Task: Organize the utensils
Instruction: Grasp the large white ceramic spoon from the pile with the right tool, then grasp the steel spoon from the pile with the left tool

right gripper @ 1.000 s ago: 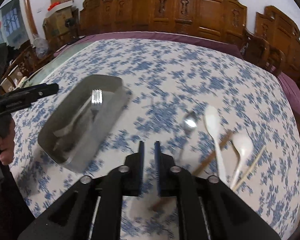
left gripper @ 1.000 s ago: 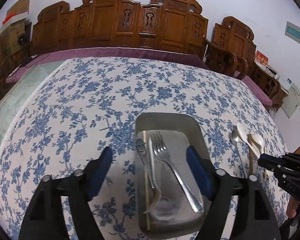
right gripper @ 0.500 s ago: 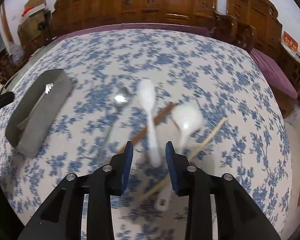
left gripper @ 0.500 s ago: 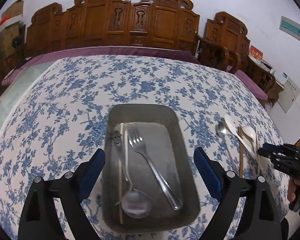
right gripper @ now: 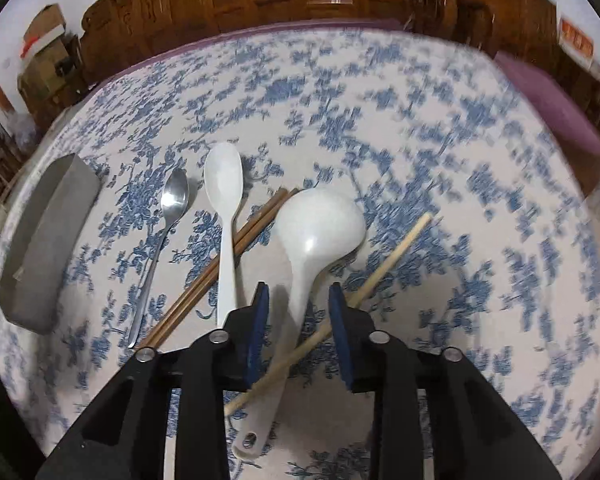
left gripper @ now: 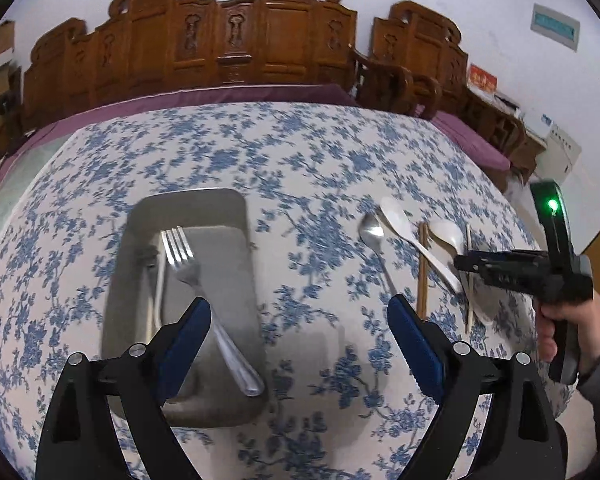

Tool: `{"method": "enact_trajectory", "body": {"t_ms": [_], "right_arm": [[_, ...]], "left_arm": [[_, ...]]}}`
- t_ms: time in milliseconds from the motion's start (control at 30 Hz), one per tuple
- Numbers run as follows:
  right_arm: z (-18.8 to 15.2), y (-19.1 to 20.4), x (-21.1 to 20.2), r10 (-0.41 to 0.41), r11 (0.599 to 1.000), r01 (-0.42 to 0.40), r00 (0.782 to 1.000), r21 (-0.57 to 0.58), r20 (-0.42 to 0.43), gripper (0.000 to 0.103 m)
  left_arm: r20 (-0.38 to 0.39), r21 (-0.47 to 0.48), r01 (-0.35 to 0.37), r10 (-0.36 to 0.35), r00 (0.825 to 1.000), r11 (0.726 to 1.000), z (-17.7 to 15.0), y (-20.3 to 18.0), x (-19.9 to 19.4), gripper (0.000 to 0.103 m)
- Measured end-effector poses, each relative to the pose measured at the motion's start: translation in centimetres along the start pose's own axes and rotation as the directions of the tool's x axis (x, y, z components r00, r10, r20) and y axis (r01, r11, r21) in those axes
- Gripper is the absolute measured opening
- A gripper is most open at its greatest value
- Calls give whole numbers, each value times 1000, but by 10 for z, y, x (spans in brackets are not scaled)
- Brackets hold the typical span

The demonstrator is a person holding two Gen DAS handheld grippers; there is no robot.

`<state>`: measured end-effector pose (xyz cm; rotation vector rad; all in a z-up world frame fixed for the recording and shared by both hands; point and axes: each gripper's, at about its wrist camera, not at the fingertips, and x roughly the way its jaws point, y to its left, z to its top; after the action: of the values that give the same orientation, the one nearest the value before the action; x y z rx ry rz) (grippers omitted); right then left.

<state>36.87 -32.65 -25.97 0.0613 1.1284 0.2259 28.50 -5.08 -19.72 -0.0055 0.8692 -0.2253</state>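
Round table under a white cloth with blue flower print point(left gripper: 300, 160): far half bare, open out to the purple-edged rim.
Carved brown wooden chairs point(left gripper: 236, 40): ranged along the wall beyond the far edge.
Grey rectangular metal tray point(left gripper: 188, 208): left of centre, holding a steel fork point(left gripper: 204, 280); a broad bare strip separates it from the loose utensils.
Left gripper point(left gripper: 300, 320): fingers spread wide, nothing between, above the cloth just right of the tray.
Right gripper point(right gripper: 296, 300): jaws closing, astride the white plastic ladle point(right gripper: 320, 232) handle, pads not yet pressing.
Brown chopstick pair point(right gripper: 236, 248), pale single chopstick point(right gripper: 388, 256), white plastic spoon point(right gripper: 224, 184), steel spoon point(right gripper: 172, 204): clustered beside the ladle.
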Motion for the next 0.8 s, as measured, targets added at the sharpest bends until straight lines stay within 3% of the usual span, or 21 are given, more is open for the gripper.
{"method": "enact_trajectory", "body": {"t_ms": [167, 267, 467, 800], "right_arm": [[3, 8, 6, -29, 998, 28, 1000, -59, -12, 24], [3, 10, 7, -71, 994, 71, 997, -84, -2, 13], [-2, 0, -11, 55, 998, -54, 998, -12, 43, 9], [11, 11, -55, 198, 980, -197, 963, -28, 182, 9]], "left_arm": [[-18, 28, 13, -13, 1000, 1000, -2, -26, 4, 86], [-32, 34, 16, -15, 999, 999, -2, -40, 9, 86], [-67, 31, 27, -24, 997, 999, -1, -57, 25, 86], [-117, 17, 10, -8, 993, 1000, 6, -63, 56, 86]]}}
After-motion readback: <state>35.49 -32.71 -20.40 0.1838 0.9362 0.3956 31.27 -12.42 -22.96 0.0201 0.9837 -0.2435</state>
